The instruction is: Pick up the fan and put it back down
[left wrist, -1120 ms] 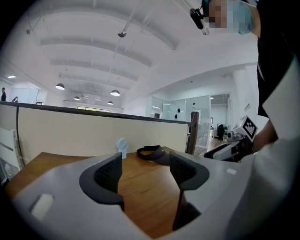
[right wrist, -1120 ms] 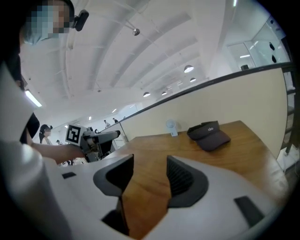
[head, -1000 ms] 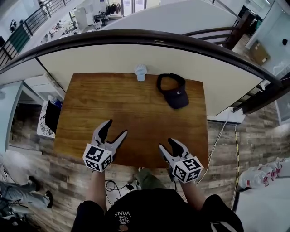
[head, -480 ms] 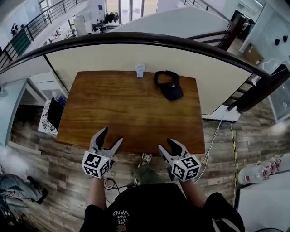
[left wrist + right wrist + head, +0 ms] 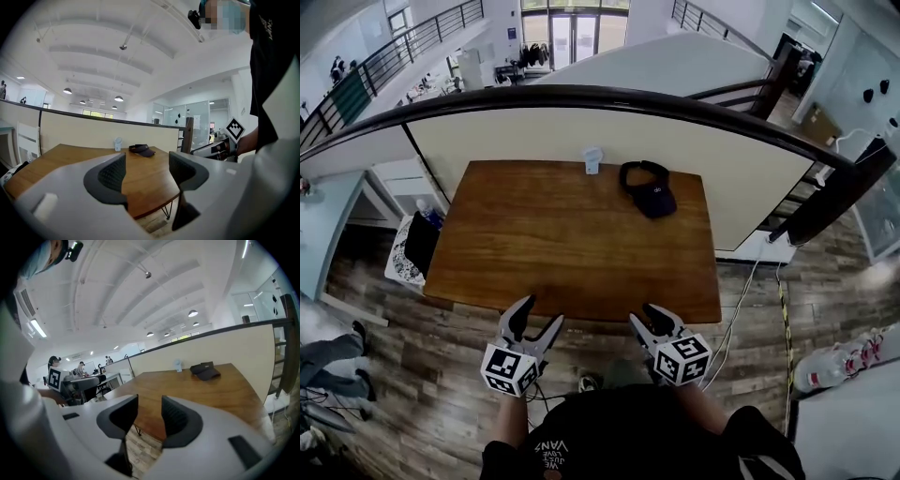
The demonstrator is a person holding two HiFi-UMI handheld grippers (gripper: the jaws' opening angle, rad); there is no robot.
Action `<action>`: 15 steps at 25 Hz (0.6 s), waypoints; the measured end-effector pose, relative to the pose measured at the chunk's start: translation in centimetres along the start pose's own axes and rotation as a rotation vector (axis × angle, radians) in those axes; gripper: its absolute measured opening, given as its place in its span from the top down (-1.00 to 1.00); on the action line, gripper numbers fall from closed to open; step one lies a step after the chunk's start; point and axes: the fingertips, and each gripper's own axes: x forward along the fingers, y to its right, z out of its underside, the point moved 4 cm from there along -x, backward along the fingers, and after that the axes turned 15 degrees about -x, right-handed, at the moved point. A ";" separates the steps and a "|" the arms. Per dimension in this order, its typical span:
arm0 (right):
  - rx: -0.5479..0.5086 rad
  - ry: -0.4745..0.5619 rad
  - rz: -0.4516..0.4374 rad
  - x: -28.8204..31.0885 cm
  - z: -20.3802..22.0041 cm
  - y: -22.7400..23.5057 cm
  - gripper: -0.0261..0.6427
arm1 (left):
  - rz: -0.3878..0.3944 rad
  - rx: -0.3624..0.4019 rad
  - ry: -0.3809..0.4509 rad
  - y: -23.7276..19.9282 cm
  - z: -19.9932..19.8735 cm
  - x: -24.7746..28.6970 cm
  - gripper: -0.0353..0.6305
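White fan [image 5: 592, 159] stands untouched at worktop [image 5: 572, 244] far edge beside cap [image 5: 649, 189]; pre-reach step: left claw [image 5: 538, 313] wide, empty, right claw [image 5: 648, 314] empty, jaws closing; next needs a long reach across.

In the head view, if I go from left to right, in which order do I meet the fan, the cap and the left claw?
left claw → fan → cap
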 end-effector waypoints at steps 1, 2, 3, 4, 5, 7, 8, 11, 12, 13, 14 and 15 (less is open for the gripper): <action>-0.006 -0.004 -0.006 -0.1 0.1 0.0 0.46 | -0.001 -0.002 0.001 0.4 0.3 -0.2 0.01; -0.014 -0.009 -0.015 -0.1 0.2 0.0 0.49 | -0.004 -0.005 0.003 0.7 0.6 -0.3 0.04; -0.024 -0.014 -0.024 -0.2 0.4 0.0 0.54 | -0.007 -0.011 0.007 1.1 1.0 -0.4 0.08; -0.037 -0.021 -0.034 -0.4 0.5 0.1 0.58 | -0.013 -0.017 0.009 1.4 1.5 -0.5 0.14; -0.051 -0.028 -0.045 -0.5 0.6 0.1 0.63 | -0.019 -0.022 0.009 1.8 2.0 -0.6 0.19; -0.073 -0.034 -0.065 -0.9 0.6 0.3 0.72 | -0.032 -0.019 0.006 2.6 2.7 -0.7 0.35; -0.078 -0.034 -0.075 -1.1 0.5 0.5 0.76 | -0.038 -0.012 0.004 3.0 2.9 -0.7 0.47; -0.090 -0.041 -0.102 -1.8 0.7 1.1 0.83 | -0.072 -0.008 0.005 4.2 3.4 -0.8 0.74; -0.100 -0.044 -0.112 -2.0 0.7 1.2 0.86 | -0.083 -0.015 0.010 4.5 3.4 -0.8 0.79; -0.111 -0.046 -0.123 -2.2 0.6 1.4 0.87 | -0.091 -0.024 0.018 4.7 3.4 -0.8 0.82; -0.121 -0.048 -0.132 -2.4 0.6 1.6 0.88 | -0.098 -0.032 0.026 5.0 3.4 -0.8 0.84; -0.129 -0.052 -0.138 -2.5 0.6 1.7 0.88 | -0.105 -0.036 0.031 5.3 3.5 -0.8 0.85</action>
